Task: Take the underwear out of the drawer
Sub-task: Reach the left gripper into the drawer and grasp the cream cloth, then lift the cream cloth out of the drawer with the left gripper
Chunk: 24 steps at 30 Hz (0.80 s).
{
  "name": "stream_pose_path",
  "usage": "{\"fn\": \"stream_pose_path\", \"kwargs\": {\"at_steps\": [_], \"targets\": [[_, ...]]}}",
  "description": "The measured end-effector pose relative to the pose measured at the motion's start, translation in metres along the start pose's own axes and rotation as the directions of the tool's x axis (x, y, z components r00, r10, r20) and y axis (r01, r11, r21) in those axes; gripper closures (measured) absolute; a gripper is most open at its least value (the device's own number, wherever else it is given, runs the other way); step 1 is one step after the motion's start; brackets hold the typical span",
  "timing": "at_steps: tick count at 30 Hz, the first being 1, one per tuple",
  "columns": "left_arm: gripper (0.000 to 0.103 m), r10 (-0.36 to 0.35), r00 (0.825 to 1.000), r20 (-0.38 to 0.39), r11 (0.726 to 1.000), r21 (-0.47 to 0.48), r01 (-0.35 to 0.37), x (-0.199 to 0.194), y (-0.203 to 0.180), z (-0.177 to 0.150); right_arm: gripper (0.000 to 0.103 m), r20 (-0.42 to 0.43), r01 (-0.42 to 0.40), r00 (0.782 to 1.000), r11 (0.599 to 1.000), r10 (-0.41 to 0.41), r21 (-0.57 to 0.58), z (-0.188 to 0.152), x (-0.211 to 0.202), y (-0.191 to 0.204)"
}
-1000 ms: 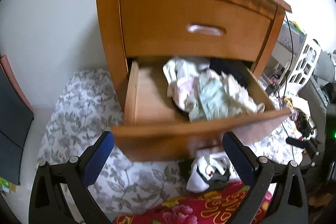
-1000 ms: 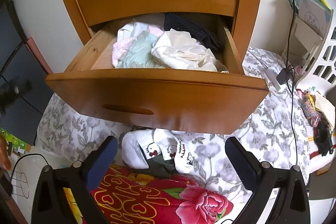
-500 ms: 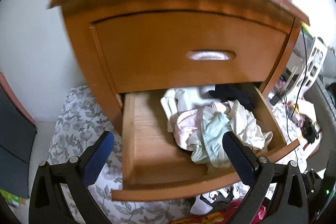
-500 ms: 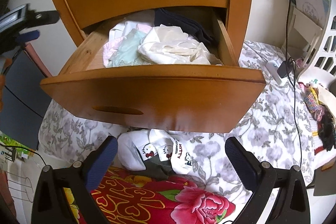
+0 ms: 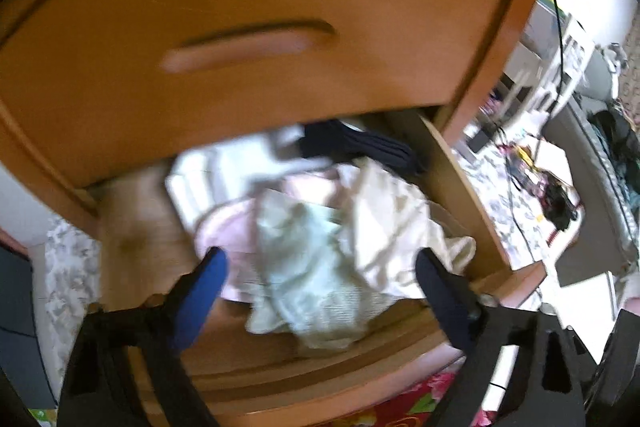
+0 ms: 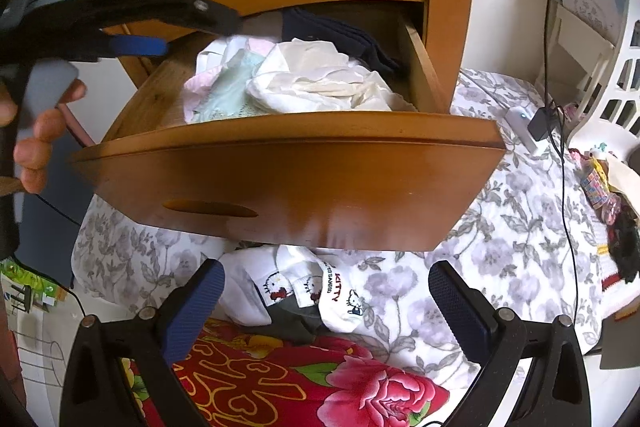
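The lower drawer (image 6: 280, 183) of a wooden nightstand is pulled out. In it lies a heap of underwear: a pale green piece (image 5: 312, 267), a cream one (image 5: 392, 227), a pink one (image 5: 228, 231) and a dark navy one (image 5: 360, 147) at the back. My left gripper (image 5: 318, 261) is open and hangs just over the heap, its fingers either side of the green piece. This view is blurred. In the right wrist view the same heap (image 6: 300, 83) shows, with the left gripper's blue finger (image 6: 136, 45) at the drawer's left. My right gripper (image 6: 326, 269) is open and empty, low before the drawer front.
The upper drawer (image 5: 248, 43) is closed. White cartoon-print garments (image 6: 304, 291) lie on a floral sheet (image 6: 500, 247) under the drawer, beside a red flowered blanket (image 6: 280, 379). A white basket (image 6: 612, 67) and cables (image 6: 560, 147) are to the right. A hand (image 6: 40, 131) holds the left tool.
My left gripper has moved forward and down, from in front of the nightstand to just above the underwear heap. It now shows in the right wrist view. The right gripper has edged slightly closer.
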<state>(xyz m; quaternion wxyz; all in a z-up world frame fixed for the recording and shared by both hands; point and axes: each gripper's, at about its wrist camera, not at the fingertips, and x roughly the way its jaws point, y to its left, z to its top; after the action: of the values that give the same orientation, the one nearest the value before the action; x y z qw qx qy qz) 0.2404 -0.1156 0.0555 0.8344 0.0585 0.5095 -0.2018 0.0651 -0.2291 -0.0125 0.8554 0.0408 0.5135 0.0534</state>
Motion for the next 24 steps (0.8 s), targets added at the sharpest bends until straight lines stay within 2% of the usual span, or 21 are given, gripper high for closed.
{"fn": "stream_pose_path", "kwargs": {"at_steps": [3, 9, 12, 14, 15, 17, 19, 24], "targets": [[0.016, -0.023, 0.999, -0.034, 1.000, 0.009, 0.023, 0.013, -0.012, 0.000, 0.000, 0.003, 0.007, 1.000, 1.000, -0.007, 0.005, 0.000, -0.002, -0.003], [0.028, -0.053, 0.994, -0.096, 0.998, 0.036, 0.056, 0.033, -0.032, -0.006, 0.000, 0.005, 0.017, 1.000, 1.000, -0.017, 0.017, -0.002, -0.005, -0.009], [0.043, -0.059, 0.991, -0.123, 0.997, 0.043, 0.065, 0.042, -0.039, -0.007, 0.000, 0.005, 0.016, 1.000, 1.000, -0.016, 0.019, -0.003, -0.006, -0.010], [0.059, -0.054, 0.989, -0.135, 0.997, 0.041, 0.060, 0.047, -0.041, -0.008, 0.000, 0.007, 0.016, 1.000, 1.000, -0.016, 0.016, -0.003, -0.007, -0.009], [0.063, -0.053, 0.989, -0.137, 0.997, 0.040, 0.059, 0.049, -0.041, -0.010, 0.000, 0.007, 0.015, 1.000, 1.000, -0.015, 0.015, -0.004, -0.008, -0.009], [0.082, -0.053, 0.990, -0.132, 0.998, 0.034, 0.058, 0.051, -0.040, -0.010, 0.000, 0.009, 0.016, 1.000, 1.000, -0.016, 0.015, -0.004, -0.009, -0.009], [0.092, -0.055, 0.991, -0.125, 0.998, 0.021, 0.058, 0.051, -0.036, -0.012, 0.000, 0.010, 0.018, 1.000, 1.000, -0.018, 0.017, -0.004, -0.010, -0.009], [0.096, -0.047, 0.998, -0.046, 0.999, -0.029, 0.046, 0.031, -0.020, -0.013, 0.000, 0.015, 0.024, 1.000, 1.000, -0.024, 0.018, -0.005, -0.013, -0.010]]}}
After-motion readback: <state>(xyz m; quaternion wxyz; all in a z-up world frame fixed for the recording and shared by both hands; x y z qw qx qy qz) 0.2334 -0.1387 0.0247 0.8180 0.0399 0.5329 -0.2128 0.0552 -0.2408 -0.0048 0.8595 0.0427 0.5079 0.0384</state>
